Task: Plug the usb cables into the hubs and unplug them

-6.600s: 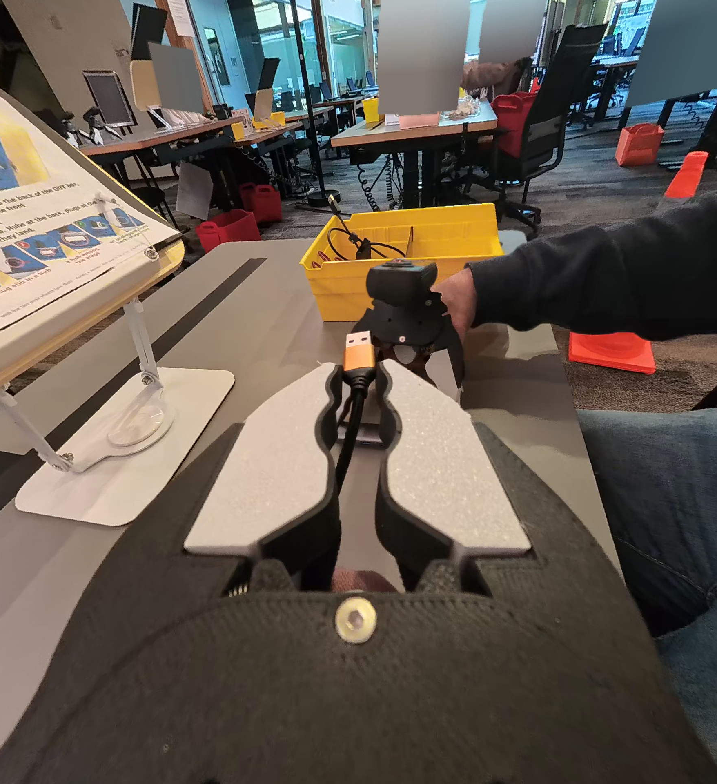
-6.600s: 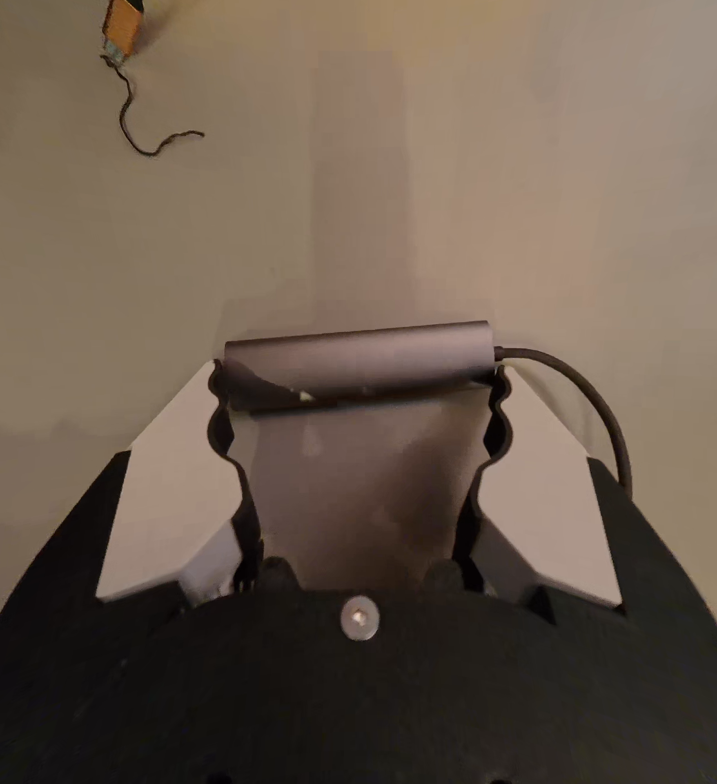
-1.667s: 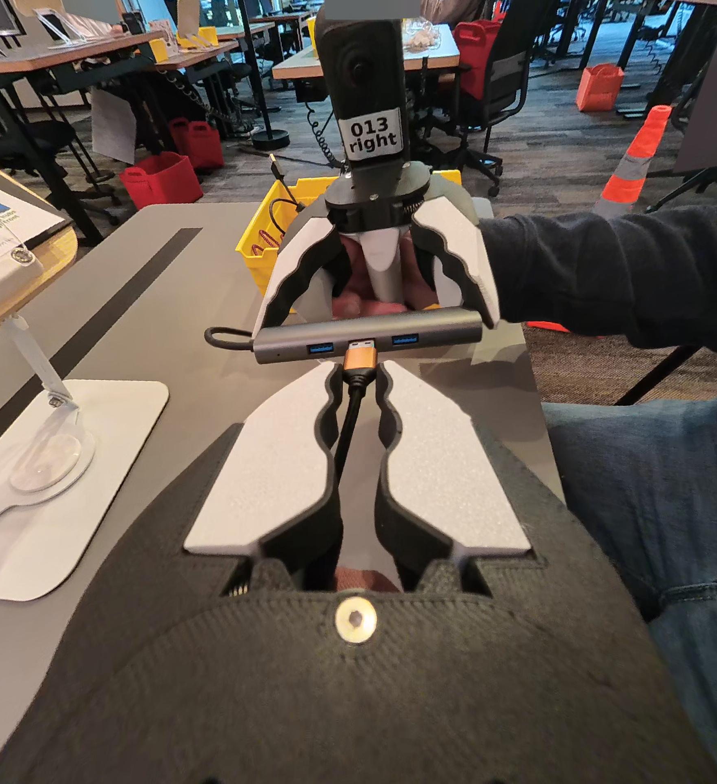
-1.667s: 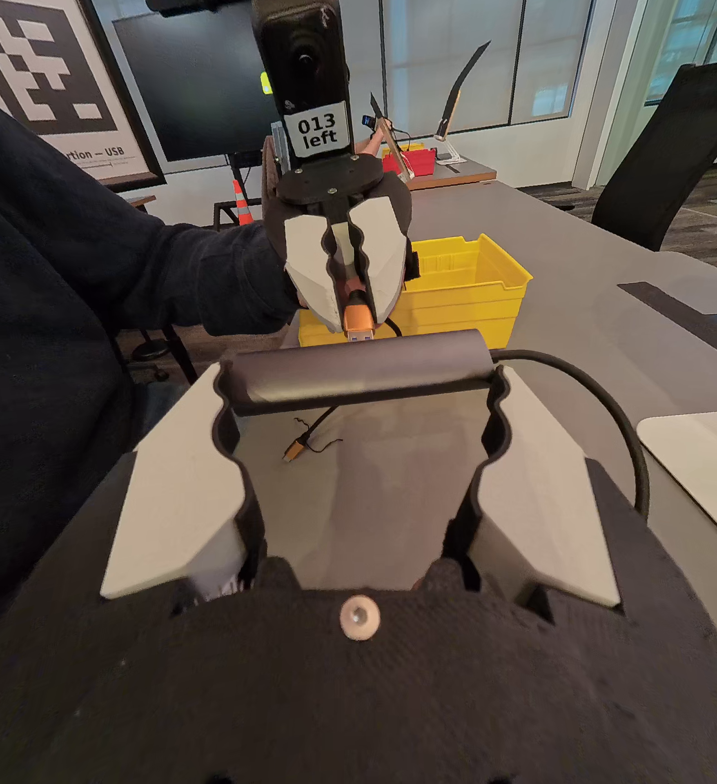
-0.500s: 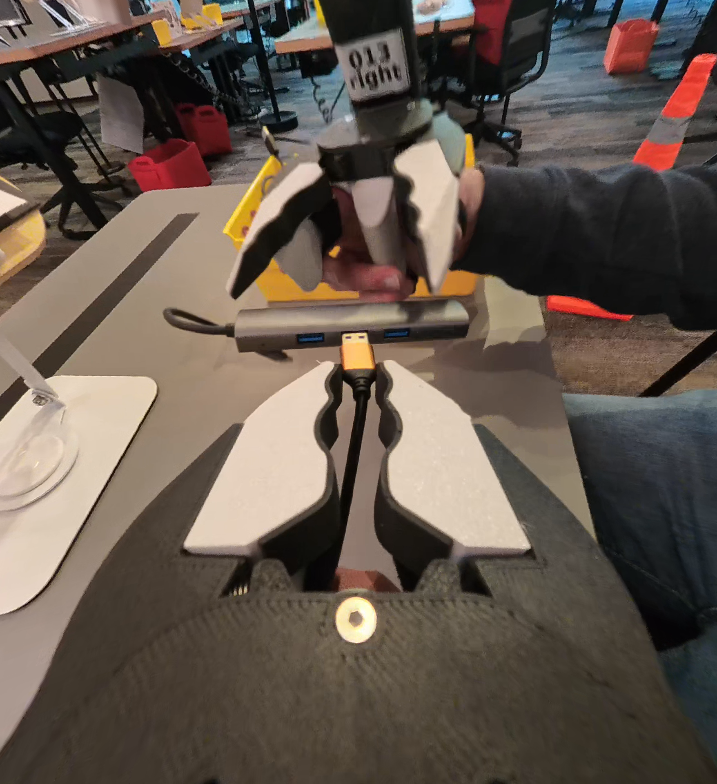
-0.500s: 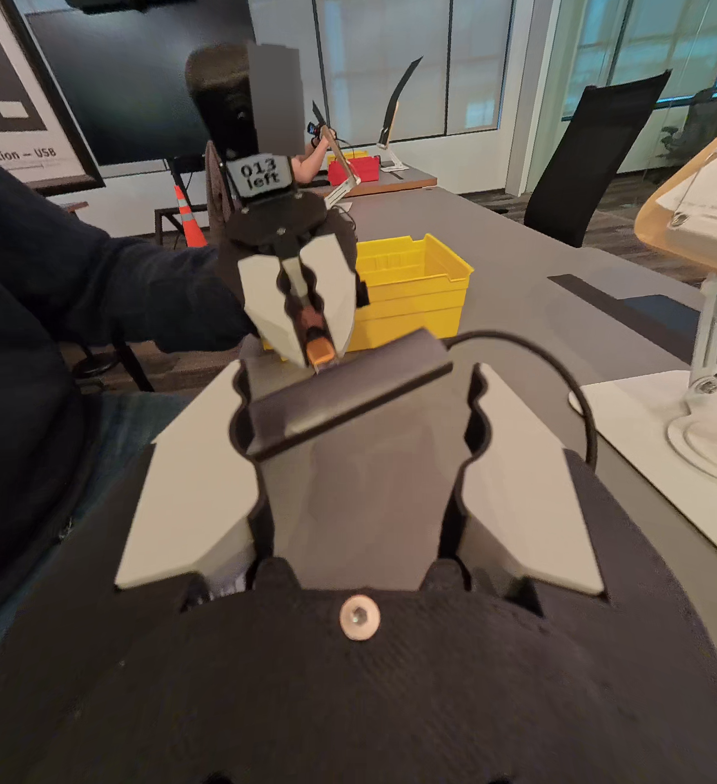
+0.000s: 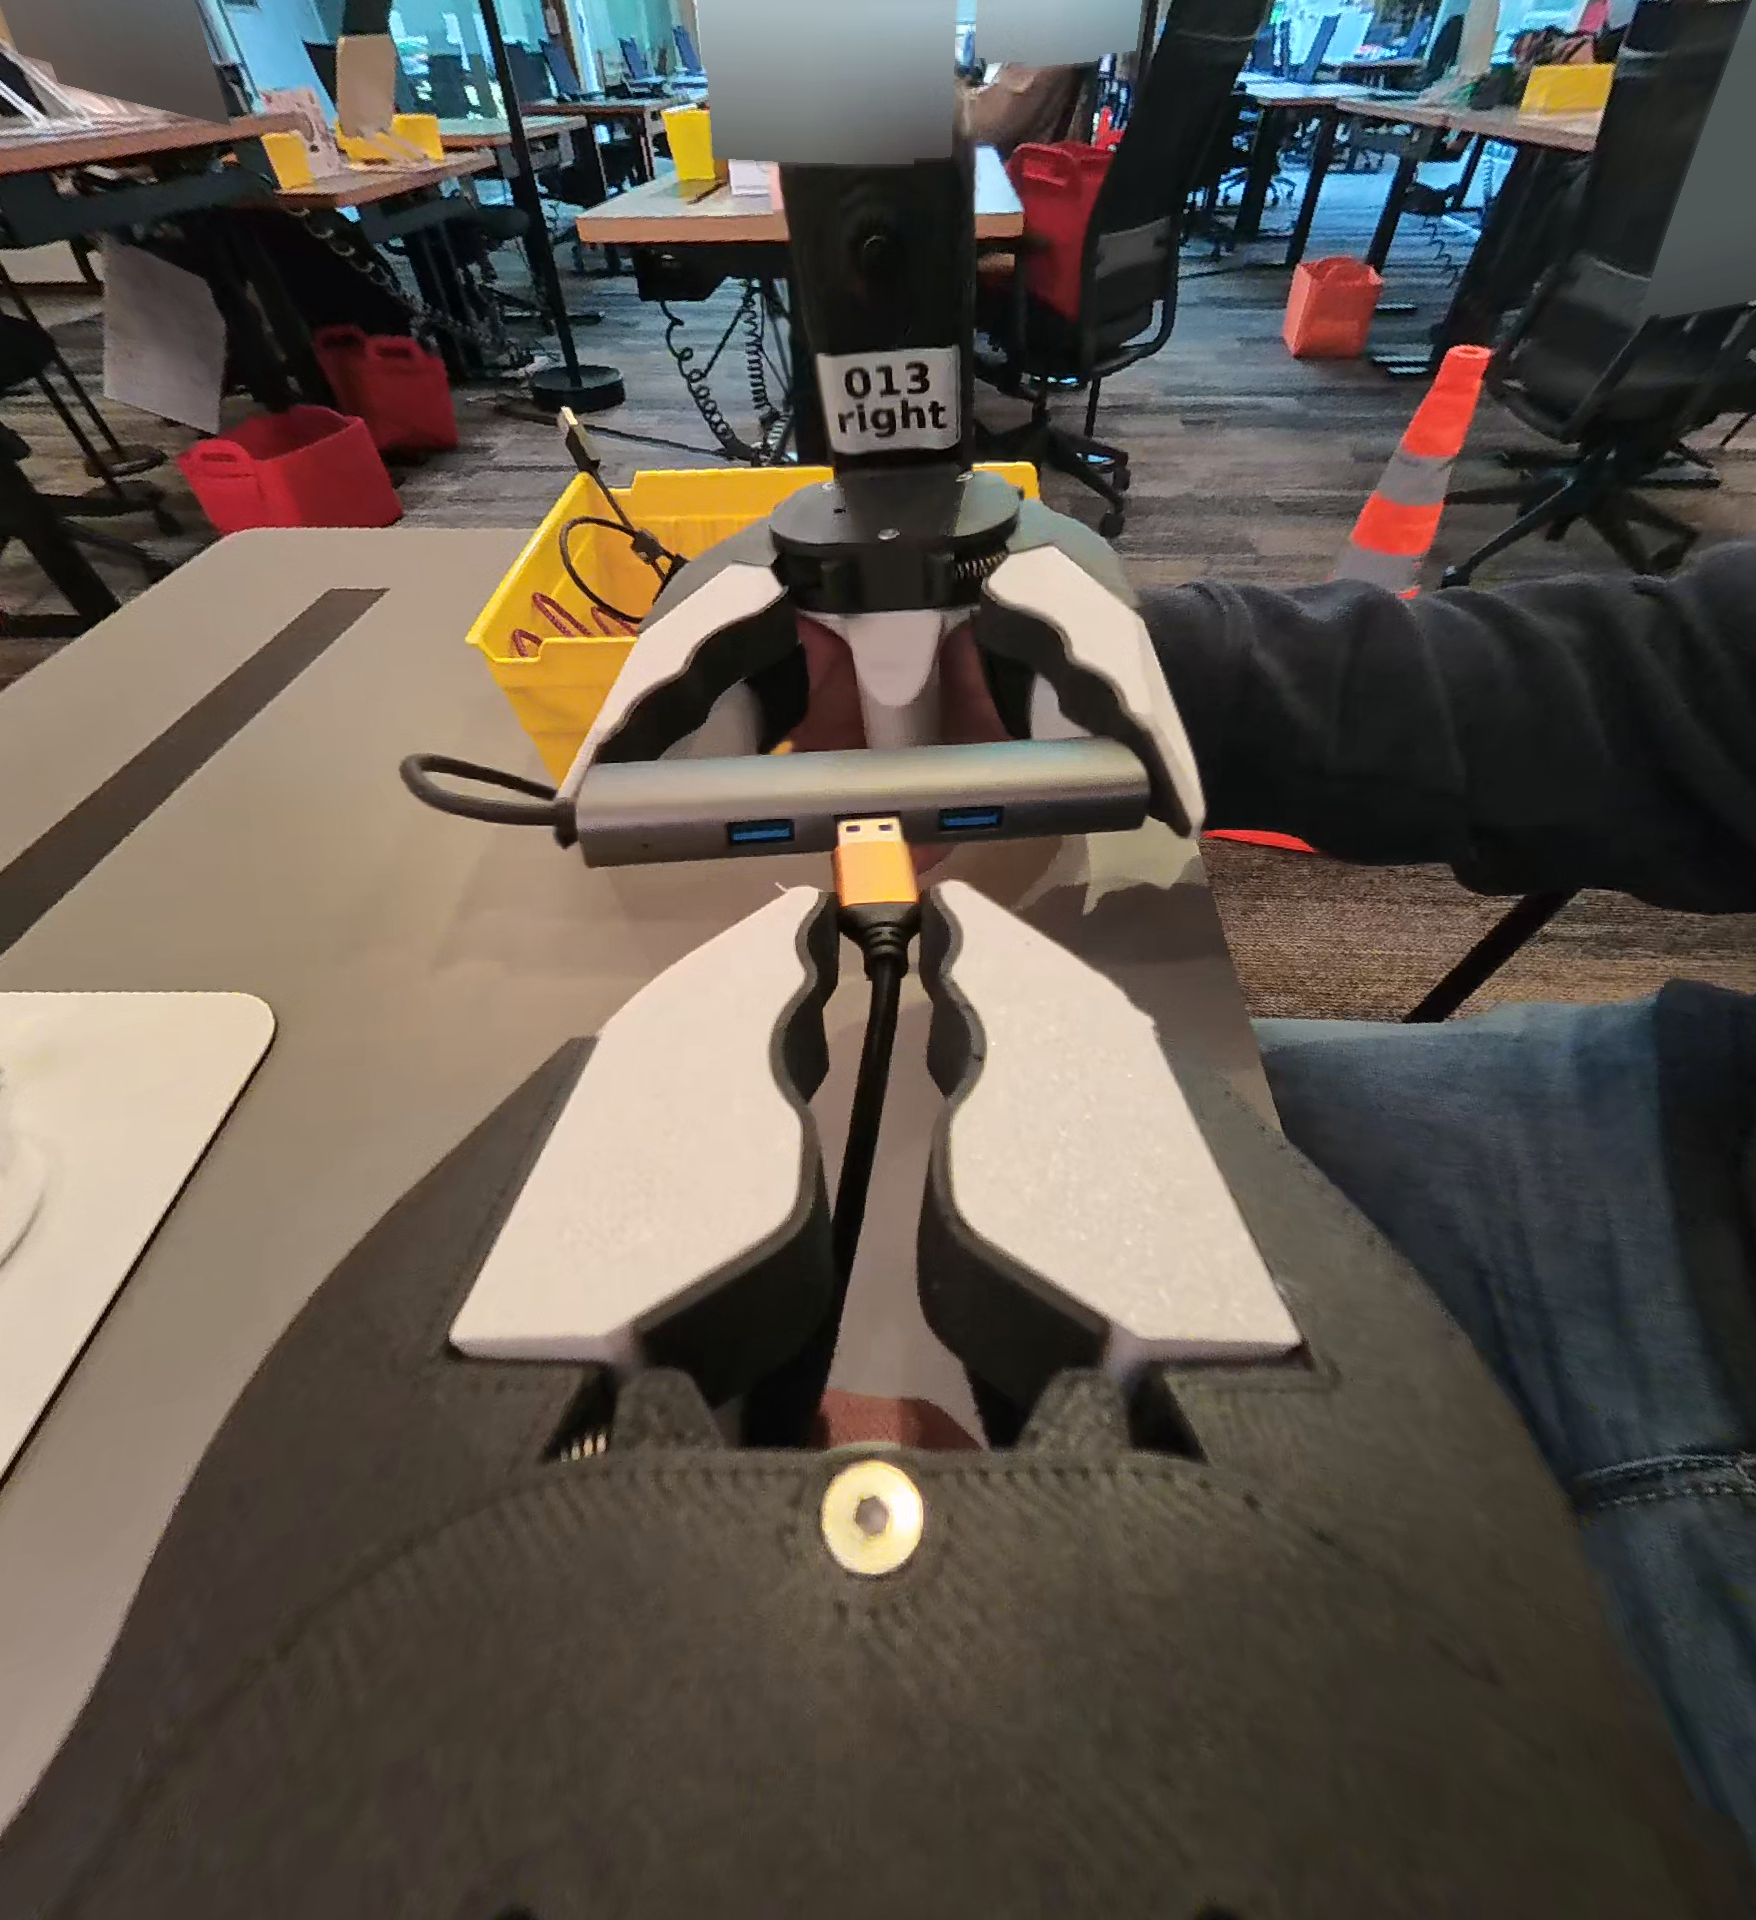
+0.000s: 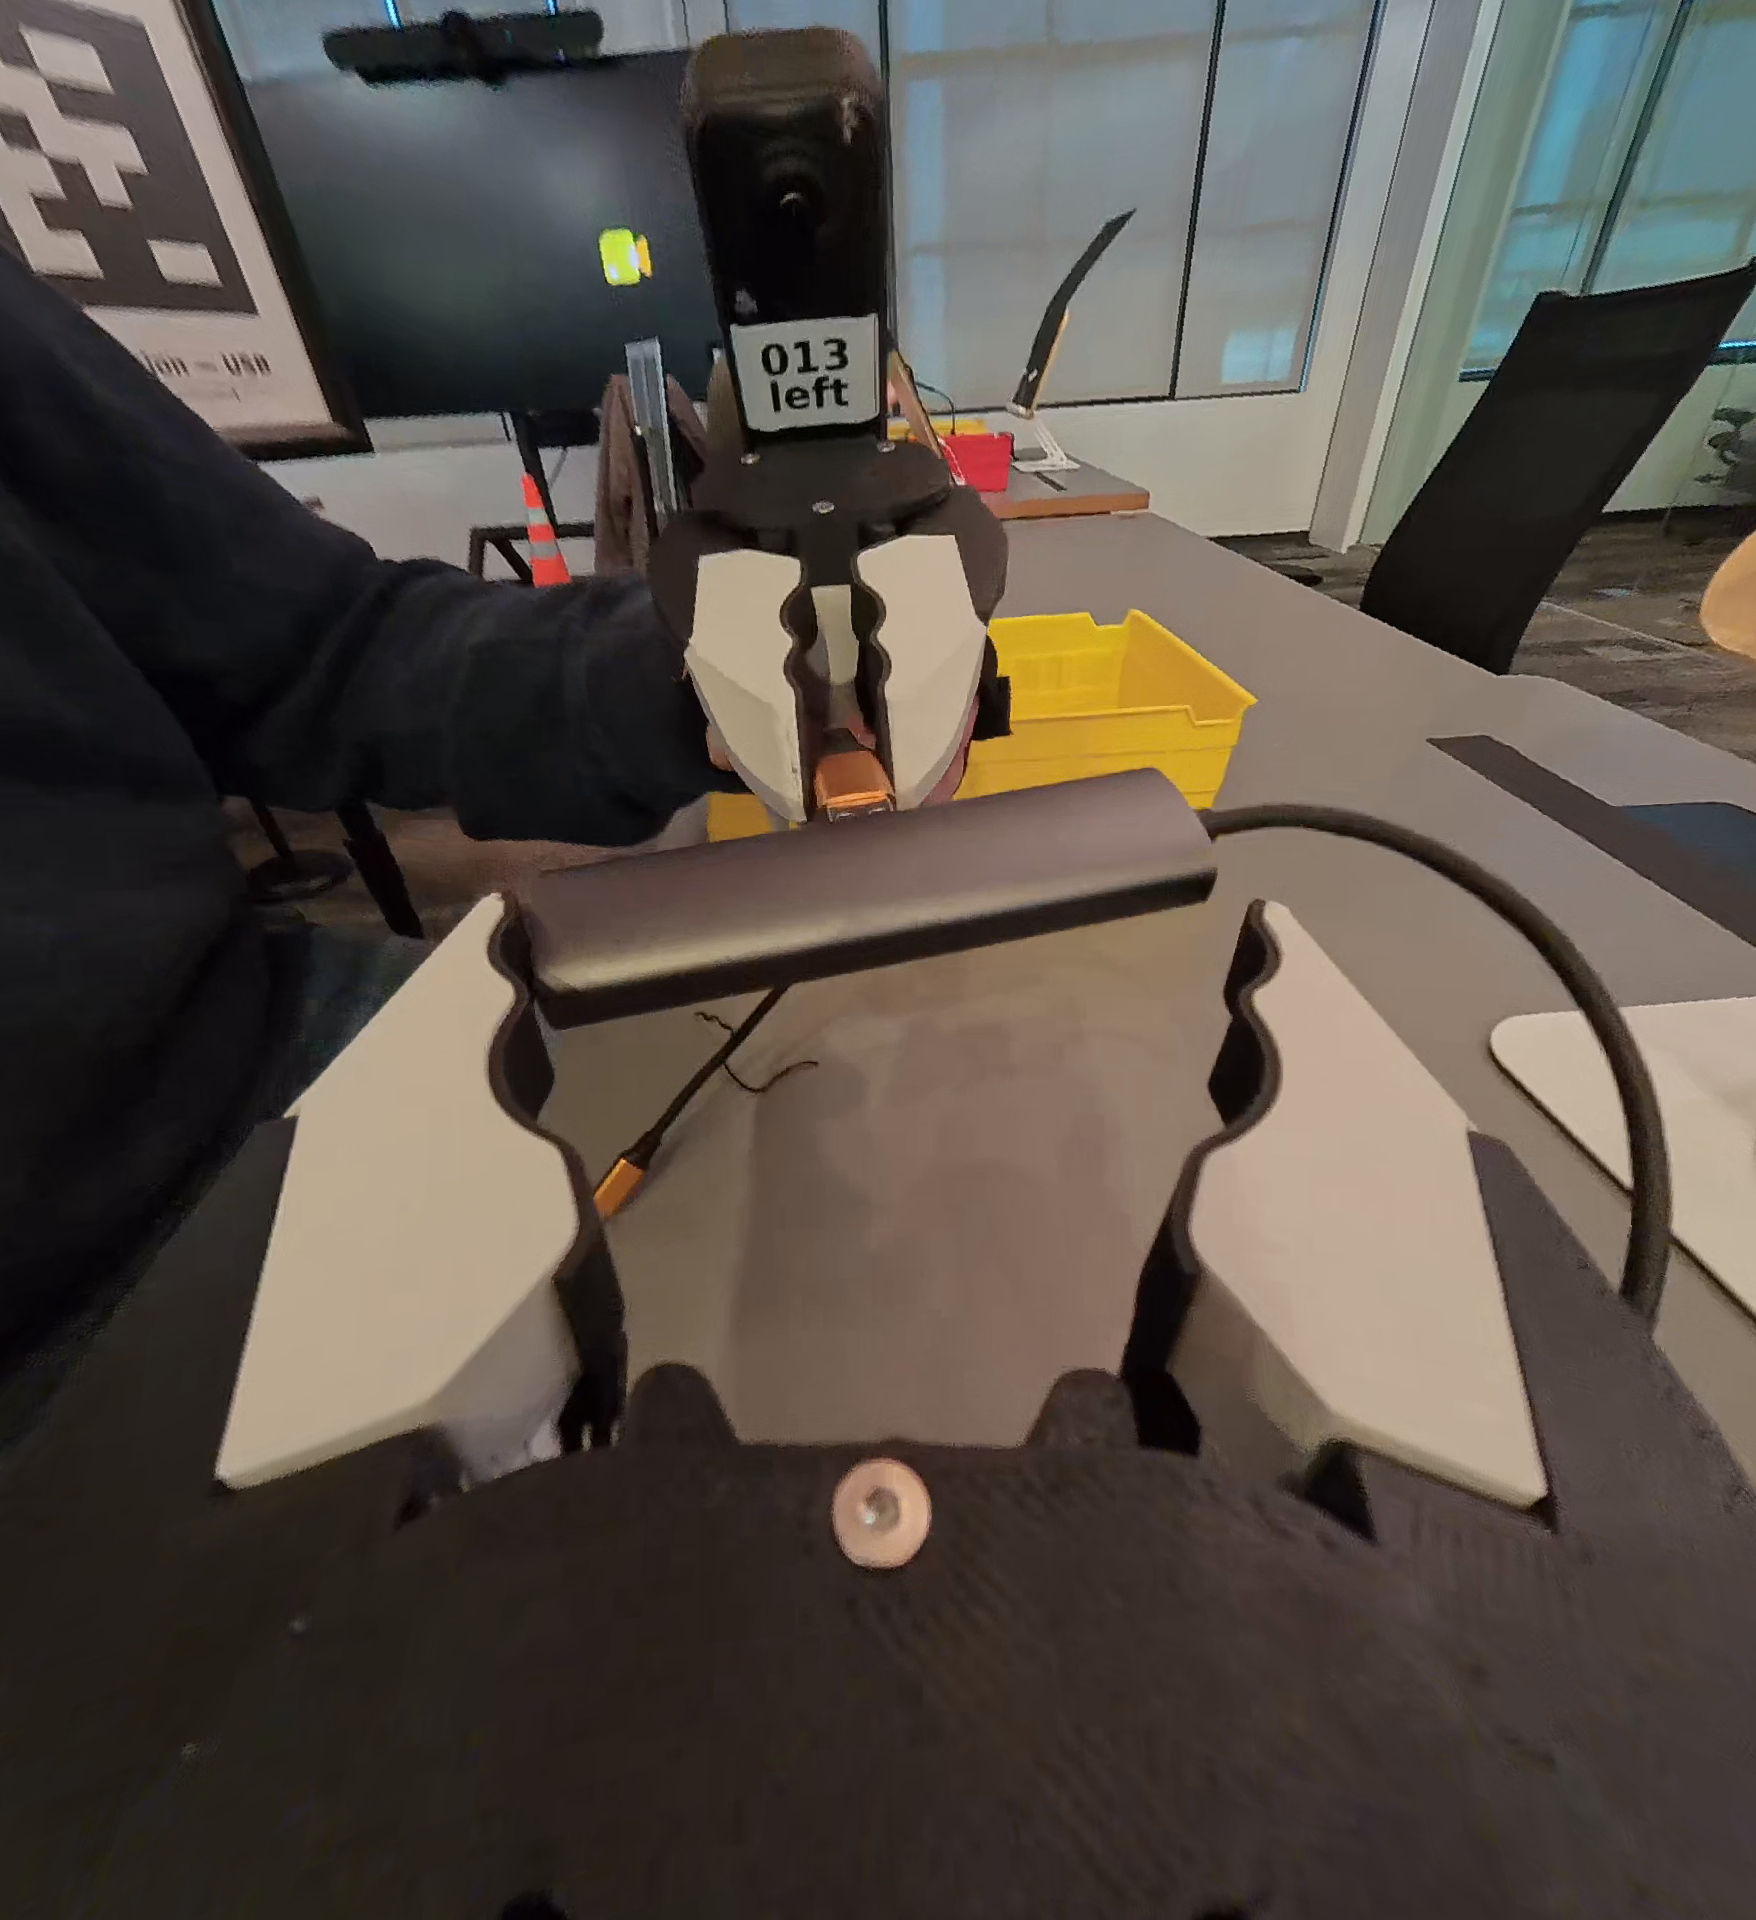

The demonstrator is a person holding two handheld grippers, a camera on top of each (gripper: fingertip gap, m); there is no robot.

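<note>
A: The right gripper [image 7: 879,800] was clamped endwise on the hub [image 7: 858,802], one finger on each short end, and held it above the grey table [image 7: 261,831]. In the right wrist view the far end of the hub appeared to sit at the very tip of the finger [image 8: 1269,966], so that contact was marginal.

B: And the left gripper [image 7: 876,914]?

A: It was closed on the cable [image 7: 869,1060] just behind the orange plug [image 7: 872,868]. The plug's metal tip was at the middle port, between two blue ports; how far it was seated could not be told.

B: Handling notes?

A: The hub looked rigid, smooth and light, likely slippery under an endwise grip. It should be held square, with both ends well inside the fingers. The plug shell was stiff; the cable behind it was soft and would buckle if pushed. Hold should be taken on the orange shell, not the cord.

B: Other items?

A: A yellow bin [image 7: 552,665] stood behind the hub. The cable's other end [image 8: 625,1179] lay on the table.
</note>
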